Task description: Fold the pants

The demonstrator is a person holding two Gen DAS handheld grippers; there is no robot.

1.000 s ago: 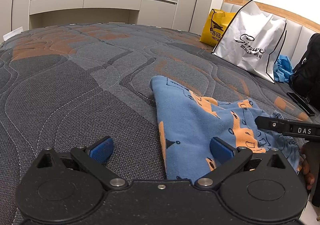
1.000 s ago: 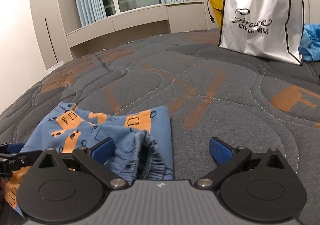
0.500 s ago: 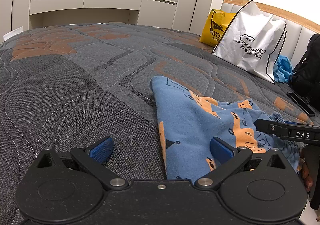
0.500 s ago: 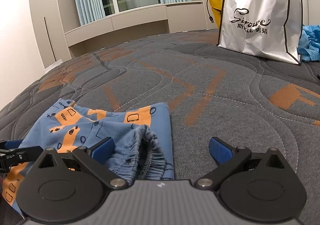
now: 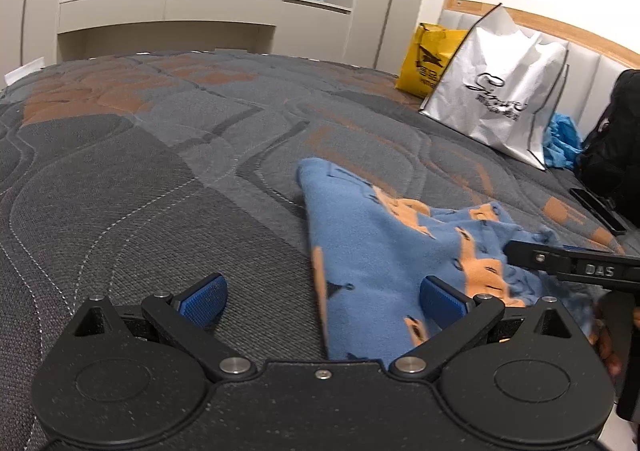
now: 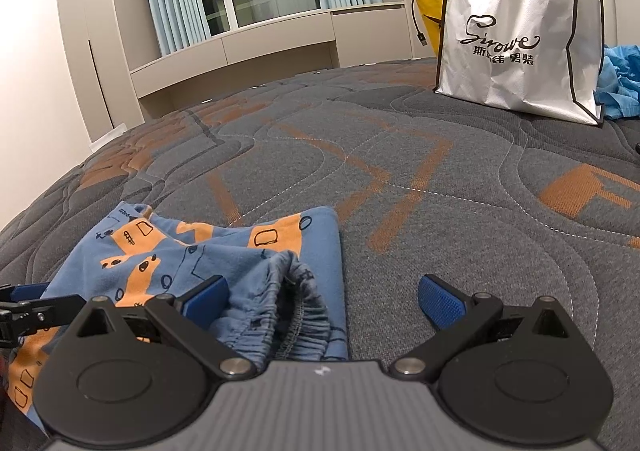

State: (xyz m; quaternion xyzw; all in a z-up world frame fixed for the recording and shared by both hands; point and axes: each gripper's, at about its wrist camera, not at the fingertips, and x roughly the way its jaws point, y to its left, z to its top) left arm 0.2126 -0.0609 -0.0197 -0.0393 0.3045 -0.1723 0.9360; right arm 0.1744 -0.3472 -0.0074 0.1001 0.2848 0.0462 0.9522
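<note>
On mattress (image 6: pixel 440 171), crumpled pants (image 6: pixel 224 251), white bag (image 6: pixel 520 43)

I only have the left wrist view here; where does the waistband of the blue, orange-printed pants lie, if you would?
Observer: The gathered elastic waistband of the blue fabric pants with orange print lies bunched just ahead of the right gripper.
Operator: Thank you; is that gripper holding it?
Observer: No, its jaws stand wide open; the waistband sits beside its left finger, ungripped.
Operator: And its right finger?
Observer: It is over the bare grey quilted mattress.
</note>
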